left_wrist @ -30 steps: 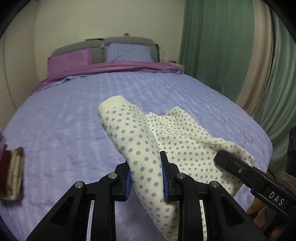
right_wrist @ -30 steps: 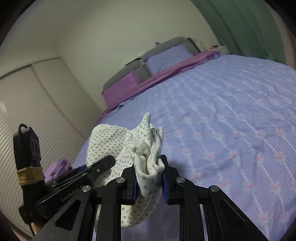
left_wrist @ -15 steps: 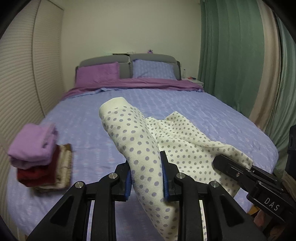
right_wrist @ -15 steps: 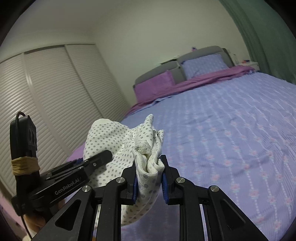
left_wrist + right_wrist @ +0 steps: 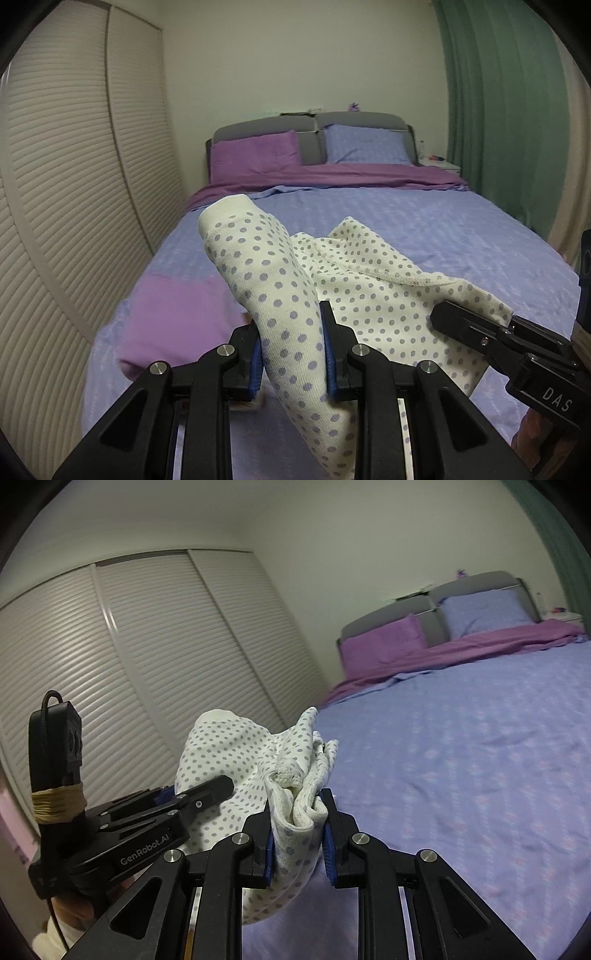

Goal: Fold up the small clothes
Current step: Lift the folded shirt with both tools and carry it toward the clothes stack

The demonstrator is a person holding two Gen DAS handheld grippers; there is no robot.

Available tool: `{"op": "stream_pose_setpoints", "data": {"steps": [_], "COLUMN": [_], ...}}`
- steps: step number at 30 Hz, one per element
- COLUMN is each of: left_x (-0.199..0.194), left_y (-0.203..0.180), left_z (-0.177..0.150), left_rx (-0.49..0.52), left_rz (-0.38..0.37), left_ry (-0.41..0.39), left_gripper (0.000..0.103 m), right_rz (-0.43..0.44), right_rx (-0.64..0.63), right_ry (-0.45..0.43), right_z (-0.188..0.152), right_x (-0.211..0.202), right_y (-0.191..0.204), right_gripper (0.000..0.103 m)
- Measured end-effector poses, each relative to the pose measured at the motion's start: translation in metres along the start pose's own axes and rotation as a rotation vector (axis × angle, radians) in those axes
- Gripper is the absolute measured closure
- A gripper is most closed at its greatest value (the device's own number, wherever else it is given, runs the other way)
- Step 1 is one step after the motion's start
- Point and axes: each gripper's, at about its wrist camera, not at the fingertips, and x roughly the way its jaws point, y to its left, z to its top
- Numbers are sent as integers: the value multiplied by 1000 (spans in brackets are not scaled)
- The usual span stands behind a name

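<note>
A small white garment with grey-blue polka dots [image 5: 280, 295] hangs in the air between both grippers, above the blue bedspread [image 5: 424, 229]. My left gripper [image 5: 291, 354] is shut on one folded end of it. My right gripper [image 5: 297, 834] is shut on the other bunched end [image 5: 295, 786]. In the left wrist view the right gripper's finger [image 5: 480, 328] shows at the right, on the cloth's far corner. In the right wrist view the left gripper [image 5: 207, 794] shows at the left, against the cloth.
A folded purple garment [image 5: 170, 317] lies on the bed at the lower left, just under the left gripper. Louvred wardrobe doors [image 5: 74, 206] run along the left. Pillows and a grey headboard [image 5: 314, 147] are at the far end, green curtains [image 5: 491, 110] at the right.
Both grippers have swung left with the dotted garment still held. The pile of folded clothes has come closer, now under the left gripper; the wardrobe fills more of both views.
</note>
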Motion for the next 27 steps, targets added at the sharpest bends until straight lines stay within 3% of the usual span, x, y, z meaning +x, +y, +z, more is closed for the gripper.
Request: {"op": "stream_pose_setpoints", "data": {"steps": [8,15,27], "left_x": [43,91,160], "left_y": [72,111,163], "left_z": [29,47,28], "left_rx": [15,55,75], "left_rz": [47,102,186], "left_ry": [62,135,256], "left_gripper": [77,78,78], "right_rz": [52,50,93], "right_rx": [4,30,60], "right_ry": [60,104,196], "right_z": [17,11,-15], "right_x": [87,149,231], "right_y": [23,37,59], "right_gripper": [81,81,83]}}
